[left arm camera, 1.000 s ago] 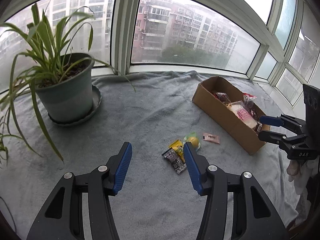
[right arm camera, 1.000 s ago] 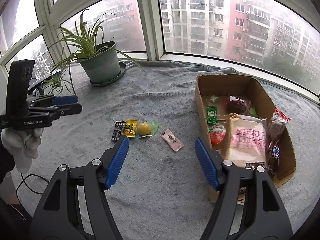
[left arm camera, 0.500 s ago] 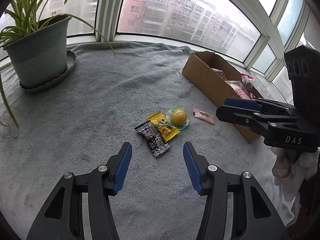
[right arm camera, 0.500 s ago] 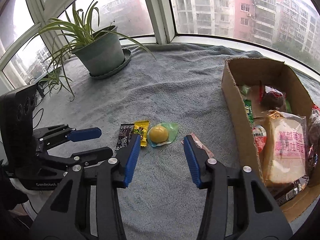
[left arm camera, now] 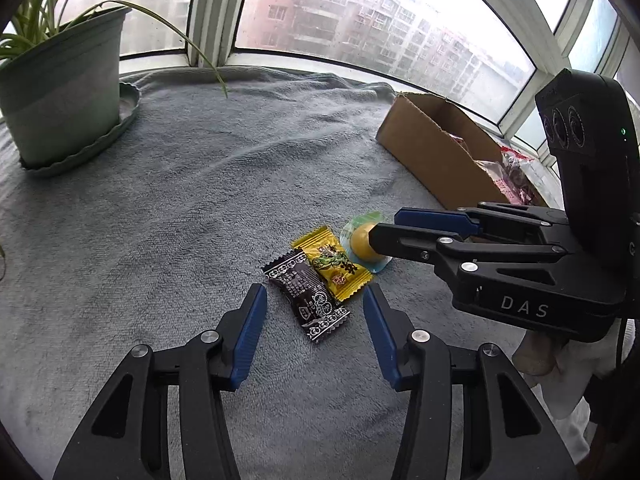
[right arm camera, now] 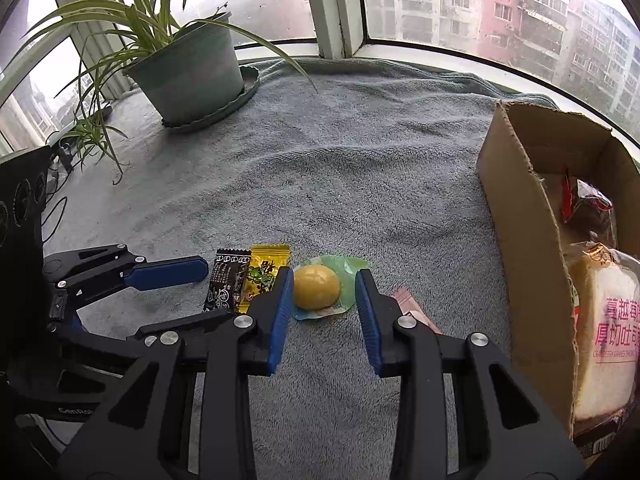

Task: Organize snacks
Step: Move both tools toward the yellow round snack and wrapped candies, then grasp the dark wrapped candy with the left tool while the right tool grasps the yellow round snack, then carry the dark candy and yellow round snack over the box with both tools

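Now right gripper (right arm camera: 322,292) closing around yellow snack (right arm camera: 316,286), left gripper (left arm camera: 314,312) closing over black wrapper (left arm camera: 308,298)

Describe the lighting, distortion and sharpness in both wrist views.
Left wrist view: flat overcast daylight, bright sky blown out, window frame bowed by fisheye, black wrapper print crisp. Right wrist view: same soft light, faint shadows, yellow candy sharp, dark vignetted corners.

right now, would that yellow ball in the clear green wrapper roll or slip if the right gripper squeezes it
The yellow ball snack looks round, so it may squirt out as the closing right gripper pinches it. Its glossy wrapper probably slides. The flat wrapper skirt on the grey towel likely limits rolling.
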